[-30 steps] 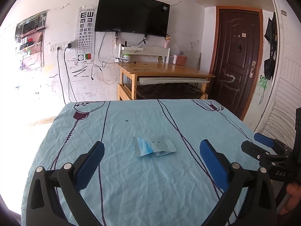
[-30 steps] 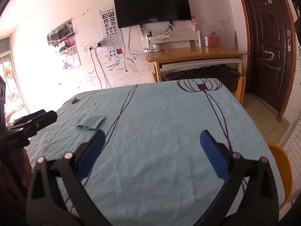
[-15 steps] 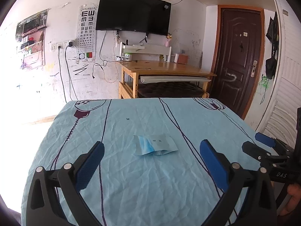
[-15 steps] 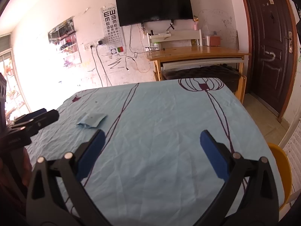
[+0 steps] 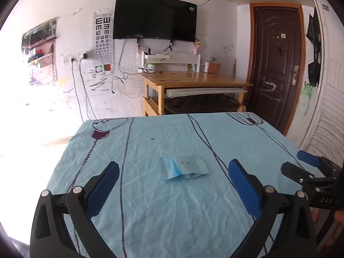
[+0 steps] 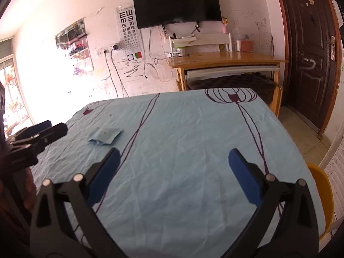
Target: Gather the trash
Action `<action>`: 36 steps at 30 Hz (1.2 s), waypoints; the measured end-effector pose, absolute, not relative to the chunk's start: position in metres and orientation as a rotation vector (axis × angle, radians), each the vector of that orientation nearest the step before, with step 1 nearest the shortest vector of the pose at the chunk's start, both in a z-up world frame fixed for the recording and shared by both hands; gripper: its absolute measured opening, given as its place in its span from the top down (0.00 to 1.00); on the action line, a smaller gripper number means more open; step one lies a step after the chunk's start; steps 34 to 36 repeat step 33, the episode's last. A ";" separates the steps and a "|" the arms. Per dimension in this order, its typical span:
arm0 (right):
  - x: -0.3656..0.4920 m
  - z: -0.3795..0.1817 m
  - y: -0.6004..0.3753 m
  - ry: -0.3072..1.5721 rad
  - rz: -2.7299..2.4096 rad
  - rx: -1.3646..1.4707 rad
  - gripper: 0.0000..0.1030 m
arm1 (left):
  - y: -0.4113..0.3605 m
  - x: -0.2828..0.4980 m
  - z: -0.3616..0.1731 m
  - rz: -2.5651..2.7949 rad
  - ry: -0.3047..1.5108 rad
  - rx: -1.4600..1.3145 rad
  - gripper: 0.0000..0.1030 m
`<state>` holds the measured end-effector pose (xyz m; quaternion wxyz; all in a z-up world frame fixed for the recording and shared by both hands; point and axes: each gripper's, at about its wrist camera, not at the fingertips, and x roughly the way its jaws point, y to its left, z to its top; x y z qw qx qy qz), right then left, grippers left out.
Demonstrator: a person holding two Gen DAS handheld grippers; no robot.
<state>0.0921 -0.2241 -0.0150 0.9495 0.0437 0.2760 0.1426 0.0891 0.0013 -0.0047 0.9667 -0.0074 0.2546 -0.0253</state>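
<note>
Here, near to far:
Left tongs (image 5: 173, 177): spread wide with nothing between the blue pads, hovering over the near part of the bench, pointed at the wrapper.
Right tongs (image 6: 172, 171): also spread and holding nothing, over bare cloth toward the bench's right half.
Cloth (image 5: 150, 204): wrinkled light blue with dark line drawings, covering the whole bench.
Wrapper (image 5: 183, 167): a flat, pale blue and white piece lying on the cloth just ahead of the left tongs, well in from every edge, with open cloth all around it; in the right view (image 6: 105, 135) it sits off to the left, near the left tongs (image 6: 40, 130).
Right edge: a yellow chair seat (image 6: 322, 193) tucks close against it.
Far edge: floor beyond, then a wooden desk (image 5: 193, 86) against the wall.
Wall: a dark TV (image 5: 154, 19) with an eye chart (image 5: 102, 34) beside it; a brown door (image 5: 277, 64) at the right.
</note>
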 end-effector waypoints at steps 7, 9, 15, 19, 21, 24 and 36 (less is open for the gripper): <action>0.093 -0.016 -0.222 0.565 0.291 0.087 0.06 | 0.001 0.086 -0.002 -0.047 0.502 -0.008 0.07; 0.093 -0.017 -0.221 0.566 0.290 0.087 0.06 | 0.002 0.085 0.000 -0.045 0.493 -0.012 0.07; 0.093 -0.016 -0.222 0.566 0.290 0.088 0.06 | 0.004 0.086 0.000 -0.044 0.494 -0.026 0.07; 0.093 -0.017 -0.222 0.567 0.289 0.088 0.06 | 0.002 0.086 -0.001 -0.051 0.498 -0.022 0.07; 0.093 -0.017 -0.222 0.566 0.289 0.088 0.06 | 0.001 0.087 -0.001 -0.054 0.503 -0.020 0.07; 0.093 -0.017 -0.222 0.567 0.289 0.087 0.06 | 0.001 0.088 -0.002 -0.055 0.508 -0.021 0.07; 0.093 -0.018 -0.220 0.563 0.285 0.087 0.06 | -0.002 0.087 -0.003 -0.058 0.509 -0.012 0.07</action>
